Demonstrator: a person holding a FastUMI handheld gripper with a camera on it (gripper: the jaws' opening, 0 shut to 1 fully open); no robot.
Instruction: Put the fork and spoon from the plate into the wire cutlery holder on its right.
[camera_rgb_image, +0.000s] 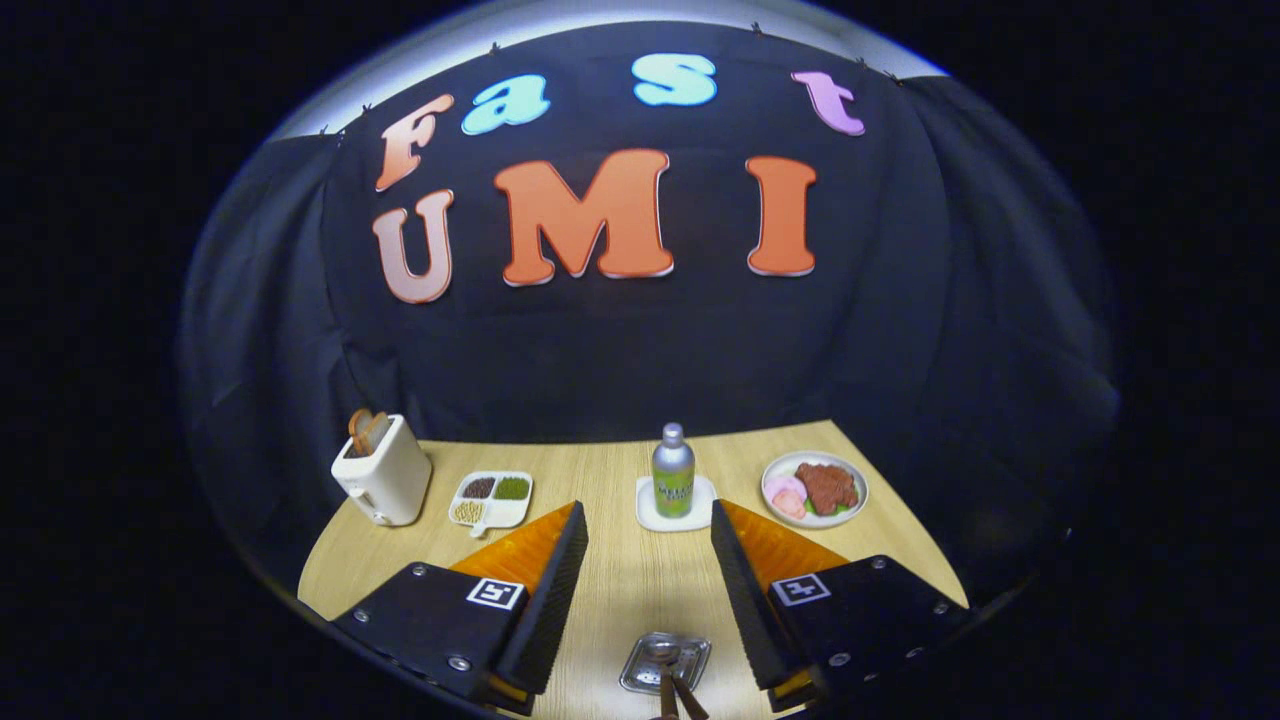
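Observation:
A small silver plate (634, 674) lies on the wooden table (620, 580), low between my two fingers and close beneath me. On it rests a spoon (661, 654) with its shiny bowl pointing away from me. Two brown handles run back toward me; the second handle (692, 704), to the right of the spoon's, looks like the fork's, but its head is hard to make out. My gripper (646, 514) is open, its black fingers spread wide above the table with nothing between them.
Just beyond the fingertips a green and silver bottle (673, 472) stands on a white coaster (648, 516). A white toaster (384, 478) with bread and a divided snack dish (490, 499) sit far left. A plate of food (814, 489) sits far right.

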